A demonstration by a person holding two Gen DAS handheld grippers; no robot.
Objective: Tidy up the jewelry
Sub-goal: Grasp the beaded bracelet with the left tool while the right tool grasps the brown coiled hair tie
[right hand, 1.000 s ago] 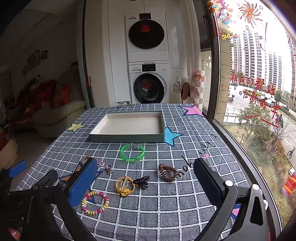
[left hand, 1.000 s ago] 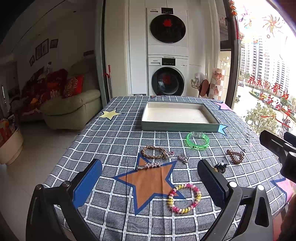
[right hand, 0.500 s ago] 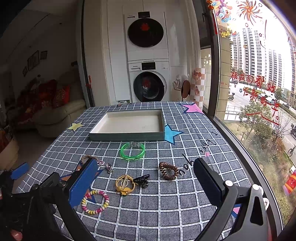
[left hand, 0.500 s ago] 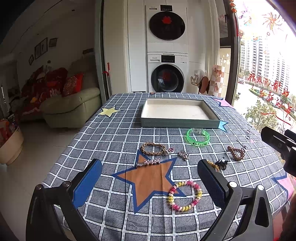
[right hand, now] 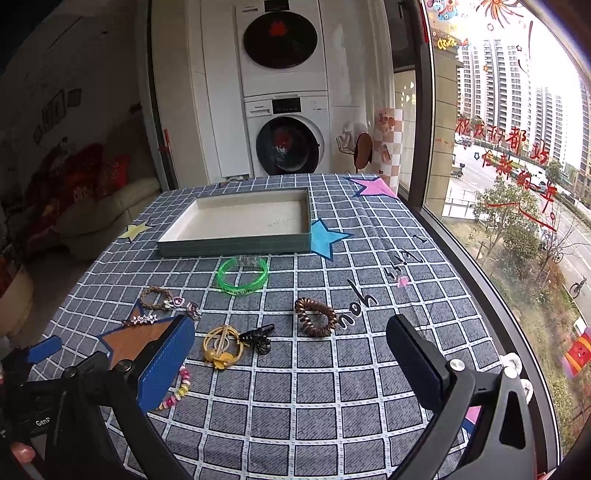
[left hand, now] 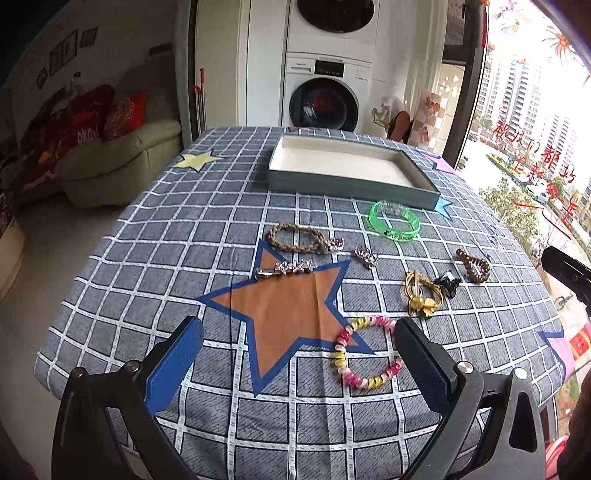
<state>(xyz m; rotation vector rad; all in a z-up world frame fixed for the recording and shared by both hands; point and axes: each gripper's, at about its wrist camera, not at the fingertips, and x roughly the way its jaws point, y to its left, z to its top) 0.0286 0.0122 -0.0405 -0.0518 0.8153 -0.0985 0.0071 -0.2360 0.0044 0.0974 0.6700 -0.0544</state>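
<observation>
Left gripper [left hand: 298, 363] jaws wide apart, empty; right gripper [right hand: 290, 363] likewise, both hovering.

This was a lived-in apartment: a stacked washer and dryer [right hand: 286, 107] stood at the upper centre of the frame, and a cream sofa [left hand: 122, 162] with red cushions [left hand: 123, 114] sat at the left. At the right edge, a large window [right hand: 509, 147] showed high-rise blocks and a street below

hidden: pink and yellow bead bracelet [right hand: 177, 387] mostly behind the right gripper's blue finger pad [right hand: 164, 363] | cut off: top washer [left hand: 338, 14] by the picture's top edge | too small: words on green bangle [left hand: 394, 221]
</observation>
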